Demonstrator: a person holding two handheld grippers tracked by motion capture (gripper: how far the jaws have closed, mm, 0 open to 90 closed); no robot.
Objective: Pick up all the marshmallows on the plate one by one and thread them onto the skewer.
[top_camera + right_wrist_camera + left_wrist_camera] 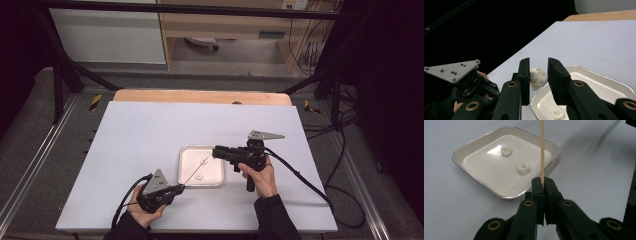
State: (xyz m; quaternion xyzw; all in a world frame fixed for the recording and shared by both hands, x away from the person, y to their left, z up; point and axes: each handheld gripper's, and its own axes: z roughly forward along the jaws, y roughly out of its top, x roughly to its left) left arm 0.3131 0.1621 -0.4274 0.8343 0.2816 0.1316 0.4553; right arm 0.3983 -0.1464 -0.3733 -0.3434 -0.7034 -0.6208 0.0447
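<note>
A thin wooden skewer (542,150) stands clamped in my left gripper (543,182), which is shut on its lower end. In the high view the skewer (196,171) slants from the left gripper (179,188) up over a white tray (181,165) toward my right gripper (216,151). The right gripper (538,61) holds a white puffy piece (538,77) between its jaws, above the tray's (599,75) near corner. Two similar white pieces (506,151) (523,168) lie in the tray (477,140).
The tray sits near the middle of a white tabletop (140,135), with a wooden strip (200,96) along the far edge. Black cables (300,175) trail from both grippers. Dark frame posts and floor surround the table.
</note>
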